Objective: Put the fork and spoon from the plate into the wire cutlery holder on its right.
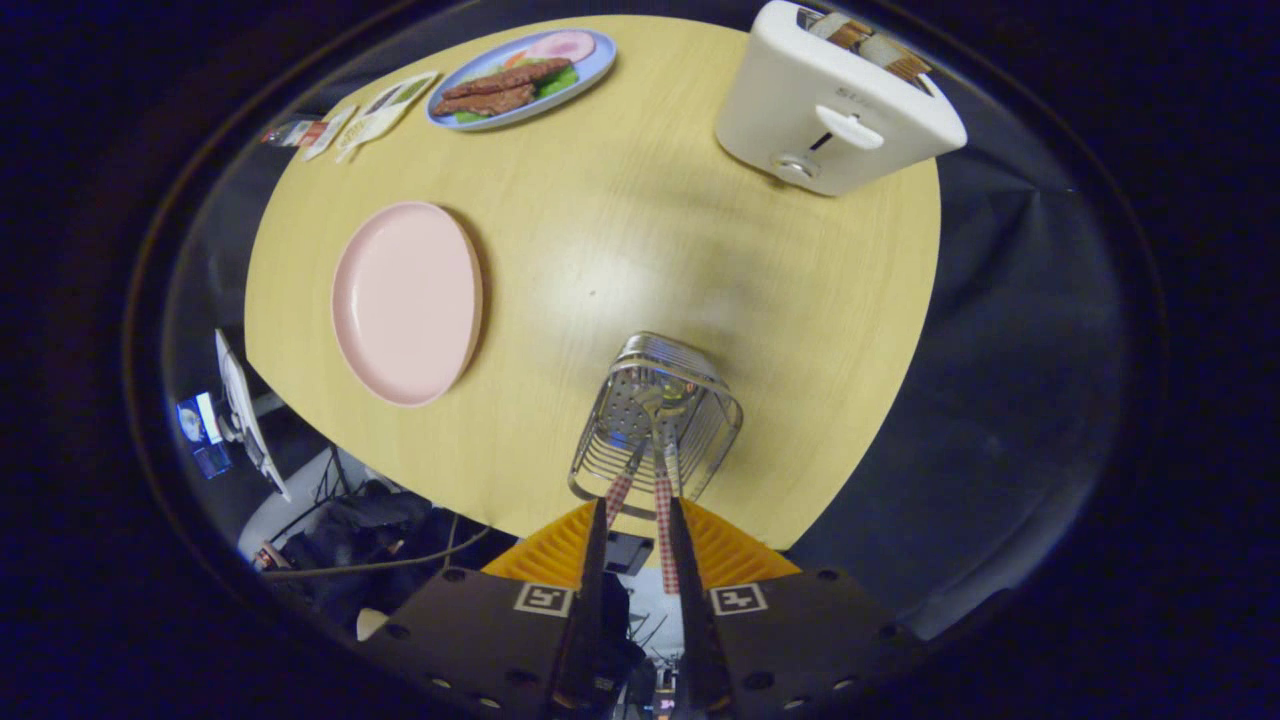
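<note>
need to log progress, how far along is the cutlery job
Nearly done. The pink plate lies bare, so both pieces have left it. One checkered-handled utensil already leans inside the wire cutlery holder. The second utensil stands with its head in the holder and its handle between the fingers of the claw, which looks shut on it. Left: let go and pull back. Which piece is the fork is unclear.

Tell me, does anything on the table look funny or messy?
Nothing looks spilled or broken. The pink plate is bare, and two checked-handled utensils stand in the wire holder, one between the tool's narrowly parted fingers.
</note>
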A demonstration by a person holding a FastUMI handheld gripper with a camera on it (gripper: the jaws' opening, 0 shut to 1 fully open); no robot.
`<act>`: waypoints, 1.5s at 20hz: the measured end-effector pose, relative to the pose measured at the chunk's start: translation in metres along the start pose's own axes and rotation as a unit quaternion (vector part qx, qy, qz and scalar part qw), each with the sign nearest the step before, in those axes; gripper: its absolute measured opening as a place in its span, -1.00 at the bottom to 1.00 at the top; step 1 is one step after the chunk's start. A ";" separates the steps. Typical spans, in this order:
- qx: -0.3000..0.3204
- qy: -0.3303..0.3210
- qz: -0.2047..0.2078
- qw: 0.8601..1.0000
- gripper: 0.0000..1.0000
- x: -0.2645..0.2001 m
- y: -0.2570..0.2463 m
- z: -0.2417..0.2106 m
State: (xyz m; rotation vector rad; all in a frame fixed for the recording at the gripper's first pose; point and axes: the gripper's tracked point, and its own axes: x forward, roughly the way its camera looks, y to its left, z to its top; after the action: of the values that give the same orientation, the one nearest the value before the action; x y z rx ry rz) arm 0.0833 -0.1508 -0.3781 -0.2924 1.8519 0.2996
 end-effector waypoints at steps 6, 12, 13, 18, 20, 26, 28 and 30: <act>0.020 -0.109 -0.011 0.994 0.92 -0.030 0.036 0.007; 0.040 -0.301 -0.033 0.952 0.92 -0.090 0.094 0.020; 0.047 -0.329 -0.025 0.943 0.92 -0.099 0.109 0.019; 0.072 -0.470 -0.058 0.878 0.92 -0.154 0.153 0.016; 0.098 -0.521 -0.058 0.846 0.93 -0.175 0.175 0.008; 0.122 -0.668 -0.043 0.733 0.93 -0.231 0.233 -0.015; 0.107 -0.707 -0.051 0.698 0.93 -0.246 0.249 -0.036; 0.099 -0.726 -0.064 0.677 0.92 -0.255 0.259 -0.054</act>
State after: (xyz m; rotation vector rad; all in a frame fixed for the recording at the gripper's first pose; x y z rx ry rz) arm 0.0188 0.0850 -0.1042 0.0312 0.2382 0.1242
